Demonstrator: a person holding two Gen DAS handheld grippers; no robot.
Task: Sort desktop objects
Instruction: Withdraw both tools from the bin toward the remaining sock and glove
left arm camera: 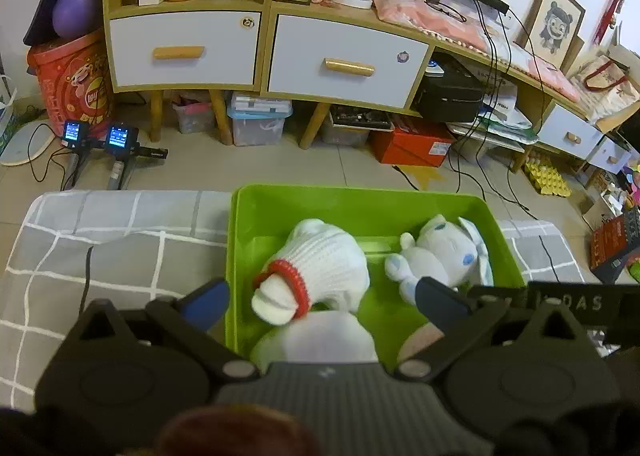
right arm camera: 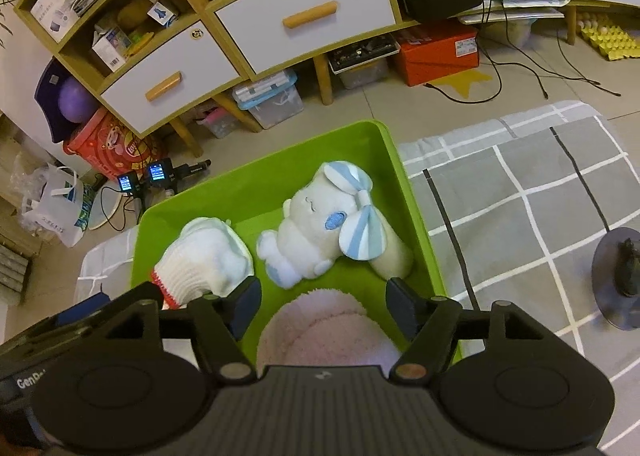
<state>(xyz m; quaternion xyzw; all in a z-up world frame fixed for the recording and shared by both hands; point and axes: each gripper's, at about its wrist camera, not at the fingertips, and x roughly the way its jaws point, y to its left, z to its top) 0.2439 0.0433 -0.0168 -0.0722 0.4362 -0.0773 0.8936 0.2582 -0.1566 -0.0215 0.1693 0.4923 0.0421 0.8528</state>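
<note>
A green bin (left arm camera: 360, 203) (right arm camera: 404, 183) sits on a grey checked cloth. In it lie a white knit glove with a red cuff (left arm camera: 320, 268) (right arm camera: 204, 264), a white plush toy with a blue striped bow (left arm camera: 444, 252) (right arm camera: 320, 228), and a pale pink fluffy item (right arm camera: 324, 332) (left arm camera: 320, 340) at the near end. My left gripper (left arm camera: 324, 304) is open above the glove and the near end of the bin. My right gripper (right arm camera: 324, 306) is open just above the pink fluffy item. Neither holds anything.
The grey checked cloth (left arm camera: 120, 256) (right arm camera: 540, 215) spreads on both sides of the bin. A dark round stand (right arm camera: 620, 276) lies on the cloth at right, and black cables (right arm camera: 452, 223) cross it. Shelves with drawers (left arm camera: 344, 59) stand beyond.
</note>
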